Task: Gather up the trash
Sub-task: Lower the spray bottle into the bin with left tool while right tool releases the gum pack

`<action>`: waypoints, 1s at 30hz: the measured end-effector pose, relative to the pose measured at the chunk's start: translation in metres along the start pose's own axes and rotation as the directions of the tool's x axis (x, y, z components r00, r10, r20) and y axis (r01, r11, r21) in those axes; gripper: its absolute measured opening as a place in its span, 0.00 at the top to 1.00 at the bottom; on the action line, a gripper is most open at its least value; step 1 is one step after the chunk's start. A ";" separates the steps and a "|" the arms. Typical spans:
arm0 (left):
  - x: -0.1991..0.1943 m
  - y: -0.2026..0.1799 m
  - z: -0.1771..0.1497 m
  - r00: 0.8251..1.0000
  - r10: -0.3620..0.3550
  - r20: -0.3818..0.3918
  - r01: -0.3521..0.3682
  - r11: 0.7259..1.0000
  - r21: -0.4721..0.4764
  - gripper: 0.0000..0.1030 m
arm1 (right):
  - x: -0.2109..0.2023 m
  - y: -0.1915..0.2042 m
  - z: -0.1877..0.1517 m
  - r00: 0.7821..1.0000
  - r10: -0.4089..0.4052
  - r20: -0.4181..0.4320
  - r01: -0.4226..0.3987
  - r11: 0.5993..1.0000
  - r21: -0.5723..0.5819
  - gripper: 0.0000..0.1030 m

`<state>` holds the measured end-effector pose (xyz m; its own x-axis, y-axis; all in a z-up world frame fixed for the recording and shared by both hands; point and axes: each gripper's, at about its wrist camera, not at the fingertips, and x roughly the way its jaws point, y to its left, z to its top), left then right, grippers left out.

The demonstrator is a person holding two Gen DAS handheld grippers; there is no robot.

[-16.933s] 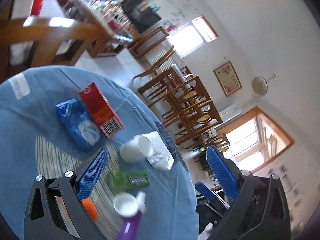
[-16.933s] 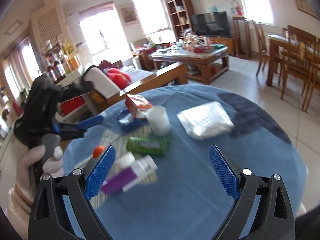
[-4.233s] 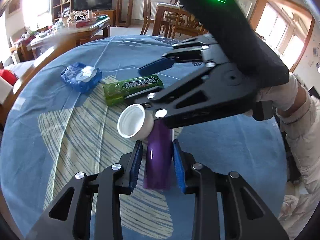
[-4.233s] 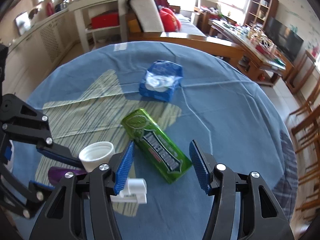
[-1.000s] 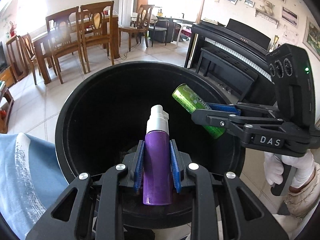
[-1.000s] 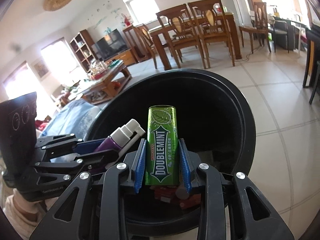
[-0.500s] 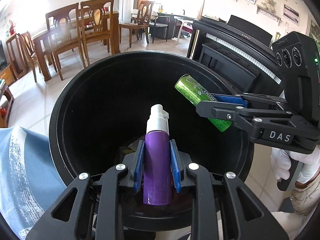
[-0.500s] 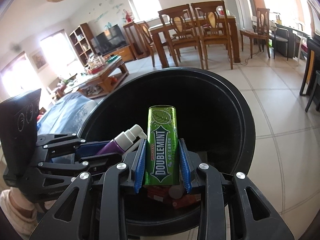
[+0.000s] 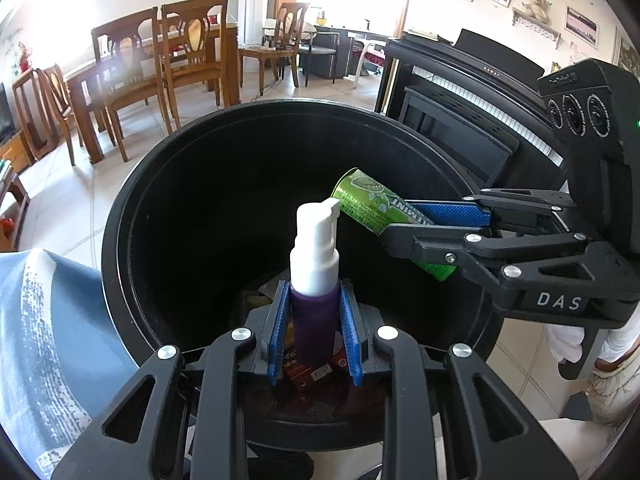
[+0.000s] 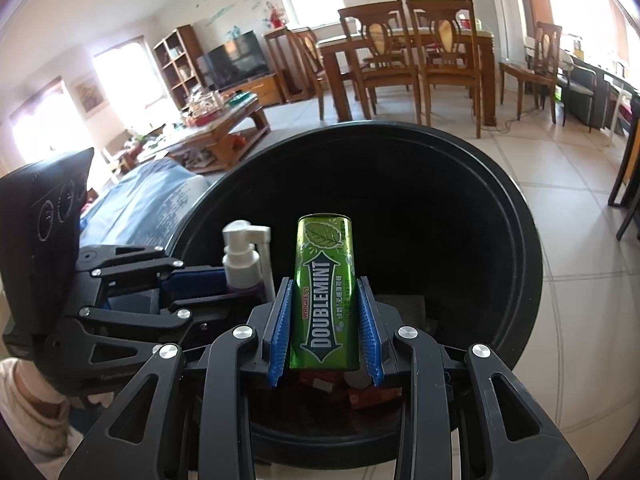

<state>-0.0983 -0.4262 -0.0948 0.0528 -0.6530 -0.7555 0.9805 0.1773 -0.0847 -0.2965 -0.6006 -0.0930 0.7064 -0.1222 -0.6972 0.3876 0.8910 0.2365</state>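
Trash for this step is two items held over the black bin (image 9: 120, 216): the left gripper (image 9: 314, 332) is clamped on a purple spray bottle (image 9: 312, 320) with a white pump top, and the right gripper (image 10: 325, 320) is clamped on a green Doublemint gum pack (image 10: 325, 300). Both items sit inside the bin's rim, so a clean release looks like the job: each gripper should probably open fully with its load over the dark middle, clear of the other gripper. The left wrist view shows the right gripper (image 9: 416, 224) crossing from the side with the gum pack (image 9: 372, 204) tilted beside the pump top. Only the right wrist view shows the gum pack's label, with red wrappers (image 10: 360, 394) visible below it.
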 end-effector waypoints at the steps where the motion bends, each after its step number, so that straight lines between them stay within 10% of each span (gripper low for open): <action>1: 0.000 0.000 0.000 1.000 0.001 0.001 -0.001 1.000 0.000 0.75 | 0.001 0.001 0.000 1.000 0.002 -0.002 -0.002 1.000 -0.001 0.69; 17: -0.005 -0.006 -0.003 1.000 0.019 0.016 -0.018 1.000 -0.021 0.70 | 0.005 0.005 0.001 0.999 0.036 -0.002 -0.036 0.999 0.017 0.53; 21: -0.013 -0.011 -0.003 0.997 0.052 0.050 -0.051 0.999 -0.017 0.37 | 0.000 0.000 0.002 0.999 0.046 0.022 -0.047 0.998 0.050 0.51; 30: -0.043 -0.014 -0.003 0.988 0.096 0.125 -0.093 0.995 -0.028 0.21 | -0.014 -0.009 0.005 0.992 0.078 0.101 -0.094 0.982 0.162 0.39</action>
<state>-0.1155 -0.3978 -0.0630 0.1696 -0.7196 -0.6733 0.9657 0.2575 -0.0320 -0.3072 -0.6087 -0.0820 0.7909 -0.0960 -0.6043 0.4103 0.8159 0.4074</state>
